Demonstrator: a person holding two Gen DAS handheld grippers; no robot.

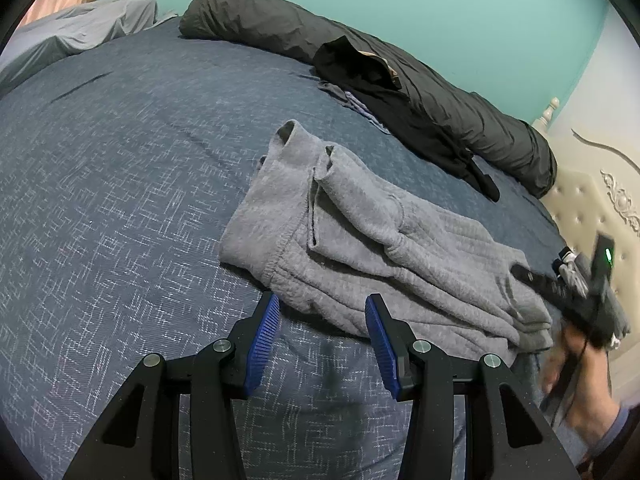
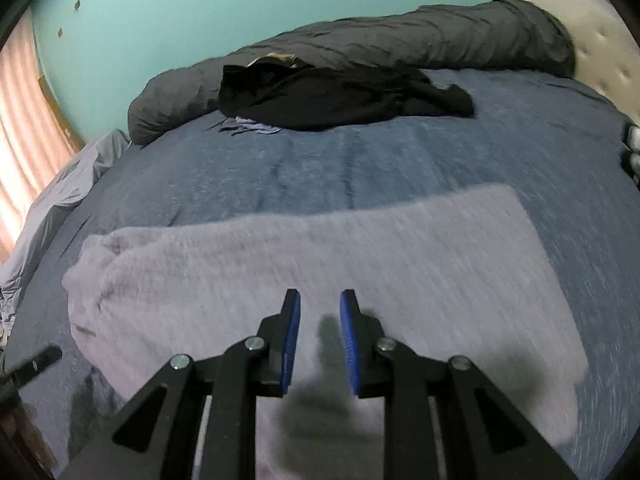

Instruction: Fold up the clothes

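Note:
Grey knit trousers [image 1: 360,240] lie folded over on the blue bedspread [image 1: 120,184]. My left gripper [image 1: 322,308] hangs open just short of their near edge, nothing between its blue pads. In the left wrist view the right gripper [image 1: 532,274] shows at the far right over the trousers' end, a hand [image 1: 576,364] holding it. In the right wrist view the grey trousers [image 2: 320,256] spread blurred under my right gripper [image 2: 320,306]. Its jaws stand narrowly apart above the cloth with nothing in them.
A black garment [image 2: 340,96] lies across the far side of the bed against a long dark grey rolled duvet [image 2: 400,44]. Grey bedding [image 1: 76,28] sits at the far left corner. A cream padded headboard [image 1: 592,200] stands at the right, a turquoise wall [image 1: 360,4] behind.

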